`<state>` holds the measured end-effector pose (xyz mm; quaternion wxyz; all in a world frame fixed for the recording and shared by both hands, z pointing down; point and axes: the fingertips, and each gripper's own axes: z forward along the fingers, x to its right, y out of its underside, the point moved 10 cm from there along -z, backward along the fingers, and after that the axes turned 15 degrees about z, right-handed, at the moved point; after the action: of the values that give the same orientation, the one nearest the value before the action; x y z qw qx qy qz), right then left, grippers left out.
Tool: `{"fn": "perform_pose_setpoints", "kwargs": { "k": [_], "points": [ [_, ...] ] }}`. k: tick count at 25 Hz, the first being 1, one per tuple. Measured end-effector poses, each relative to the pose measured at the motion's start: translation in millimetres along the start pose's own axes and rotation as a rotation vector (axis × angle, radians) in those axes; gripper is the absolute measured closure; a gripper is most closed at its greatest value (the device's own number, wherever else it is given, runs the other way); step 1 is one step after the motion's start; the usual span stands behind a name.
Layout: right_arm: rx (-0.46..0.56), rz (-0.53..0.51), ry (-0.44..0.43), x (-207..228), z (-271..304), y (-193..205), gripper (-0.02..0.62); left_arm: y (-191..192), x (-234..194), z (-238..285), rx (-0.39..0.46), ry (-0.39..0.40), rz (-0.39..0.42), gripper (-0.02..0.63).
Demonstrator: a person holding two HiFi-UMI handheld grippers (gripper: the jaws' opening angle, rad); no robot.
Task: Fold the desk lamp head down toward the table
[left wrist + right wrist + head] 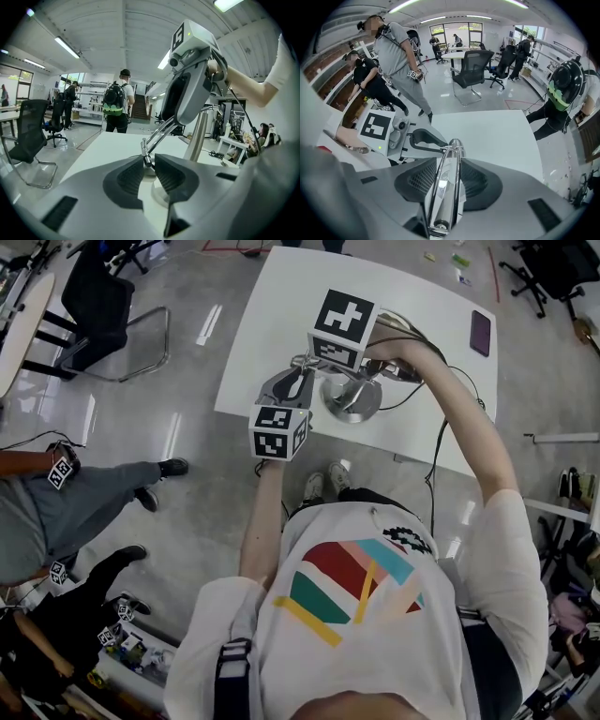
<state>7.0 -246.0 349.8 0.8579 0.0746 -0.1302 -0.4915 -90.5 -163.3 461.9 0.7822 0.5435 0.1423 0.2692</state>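
A chrome desk lamp stands on the white table [272, 334], its round base [352, 401] near the front edge. My right gripper [449, 174] points steeply down and is shut on the long chrome lamp head [446, 187], which runs up between the pads. In the left gripper view that right gripper [187, 84] hangs above the chrome post [197, 136]. My left gripper [149, 165] reaches in almost level from the table's front. Its jaws stand close together on the end joint of the lamp's thin arm rods [146, 157].
A dark purple flat item [480, 332] lies at the table's far right. The lamp's black cable [436, 456] trails off the front edge. A black chair [103, 315] stands left of the table, and people [84, 493] stand on the floor at the left.
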Motion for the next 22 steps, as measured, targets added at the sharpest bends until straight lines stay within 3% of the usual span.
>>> {"fn": "perform_pose_setpoints", "kwargs": {
  "k": [15, 22],
  "points": [
    [0.028, 0.036, -0.031, 5, 9, 2, 0.434, 1, 0, 3, 0.010, -0.012, -0.032, 0.503],
    [0.129, -0.010, 0.039, -6, 5, 9, 0.434, -5, -6, -5, 0.003, 0.017, -0.051, 0.502]
  ]
}}
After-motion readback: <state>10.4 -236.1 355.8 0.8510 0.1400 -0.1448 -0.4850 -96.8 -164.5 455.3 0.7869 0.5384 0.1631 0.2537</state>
